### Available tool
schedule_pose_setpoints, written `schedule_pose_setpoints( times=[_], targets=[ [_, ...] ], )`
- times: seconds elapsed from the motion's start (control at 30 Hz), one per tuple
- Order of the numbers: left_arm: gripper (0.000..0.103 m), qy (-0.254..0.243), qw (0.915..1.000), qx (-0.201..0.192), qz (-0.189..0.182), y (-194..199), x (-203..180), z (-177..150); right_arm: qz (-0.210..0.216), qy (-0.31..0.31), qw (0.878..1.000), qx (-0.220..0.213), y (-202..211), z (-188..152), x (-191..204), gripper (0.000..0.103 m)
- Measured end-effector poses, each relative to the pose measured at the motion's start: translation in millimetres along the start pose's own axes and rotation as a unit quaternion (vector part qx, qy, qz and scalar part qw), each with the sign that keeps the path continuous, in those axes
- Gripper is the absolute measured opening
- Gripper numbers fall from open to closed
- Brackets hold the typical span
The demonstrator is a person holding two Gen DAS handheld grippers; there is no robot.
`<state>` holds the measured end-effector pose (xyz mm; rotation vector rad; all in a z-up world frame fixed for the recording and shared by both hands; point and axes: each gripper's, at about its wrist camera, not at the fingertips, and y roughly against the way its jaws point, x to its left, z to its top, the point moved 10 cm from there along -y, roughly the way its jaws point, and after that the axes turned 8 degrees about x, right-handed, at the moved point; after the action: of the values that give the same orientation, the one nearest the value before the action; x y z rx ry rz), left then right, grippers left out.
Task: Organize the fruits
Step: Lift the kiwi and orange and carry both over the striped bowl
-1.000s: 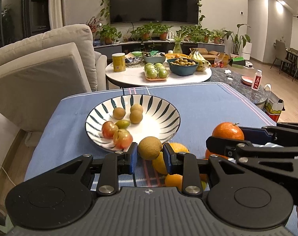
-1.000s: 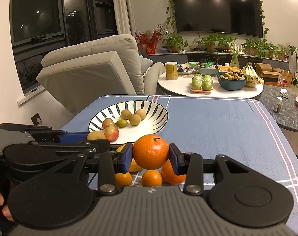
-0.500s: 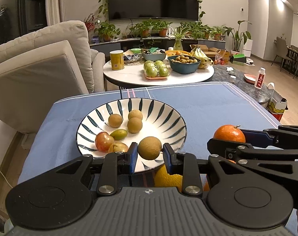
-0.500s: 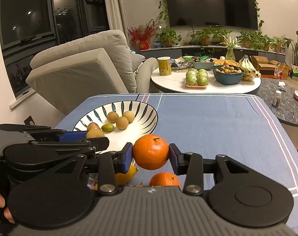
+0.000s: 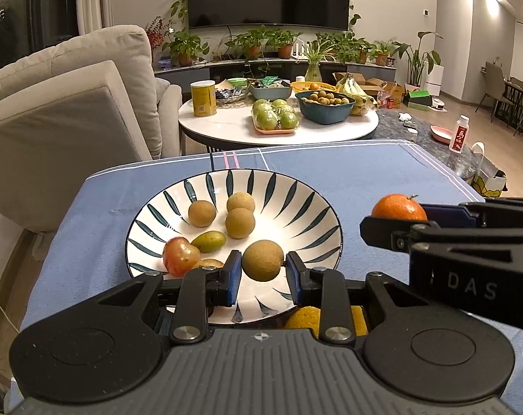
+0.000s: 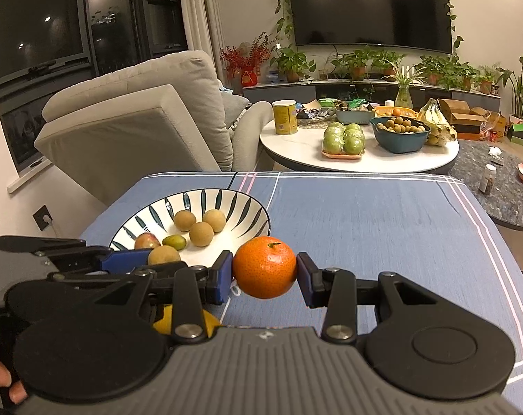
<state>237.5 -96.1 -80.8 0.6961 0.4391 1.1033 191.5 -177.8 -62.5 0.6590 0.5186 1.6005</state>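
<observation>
My left gripper (image 5: 263, 271) is shut on a round tan fruit (image 5: 262, 260) and holds it over the near part of the striped bowl (image 5: 296, 186). The bowl holds three tan fruits (image 5: 240, 222), a green fruit (image 5: 208, 241) and a red apple (image 5: 180, 255). My right gripper (image 6: 264, 275) is shut on an orange mandarin (image 6: 264, 267), held above the blue cloth just right of the bowl (image 6: 252, 207). The mandarin also shows at the right of the left wrist view (image 5: 398, 206). A yellow fruit (image 5: 302, 318) lies partly hidden under the left gripper.
The blue tablecloth (image 6: 365, 214) stretches right of the bowl. Beyond stands a round white table (image 5: 226, 128) with green apples (image 5: 274, 117), a teal bowl (image 5: 325, 109) and a yellow can (image 5: 203, 98). A beige armchair (image 5: 54, 110) is at the left.
Both grippers have moved forward and up with their fruits. The tan fruit now hangs over the bowl; the loose oranges have dropped out of view beneath the grippers.
</observation>
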Motion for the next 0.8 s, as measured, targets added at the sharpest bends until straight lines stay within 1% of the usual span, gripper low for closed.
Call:
schedule_pose_setpoints(
  times=[0.27,0.43,0.6,0.8],
  targets=[
    [0.026,-0.003,1.0,0.001,-0.007,-1.2,0.5,-1.7,0.002,0.001,1.0,-0.005,-6.3,12.3,3.1,0.079],
    [0.026,-0.004,0.9999,0.005,-0.01,-5.0,-0.5,-2.6,0.023,0.004,1.0,-0.001,-15.5,21.0,11.0,0.079],
    [0.026,0.0,0.9999,0.01,-0.012,-10.1,1.7,-3.5,0.033,0.021,0.999,0.007,-25.1,19.4,21.7,0.079],
    [0.026,0.005,0.9998,0.014,-0.015,-15.9,4.1,-3.9,0.034,0.013,0.999,0.024,-39.3,16.2,19.4,0.079]
  ],
)
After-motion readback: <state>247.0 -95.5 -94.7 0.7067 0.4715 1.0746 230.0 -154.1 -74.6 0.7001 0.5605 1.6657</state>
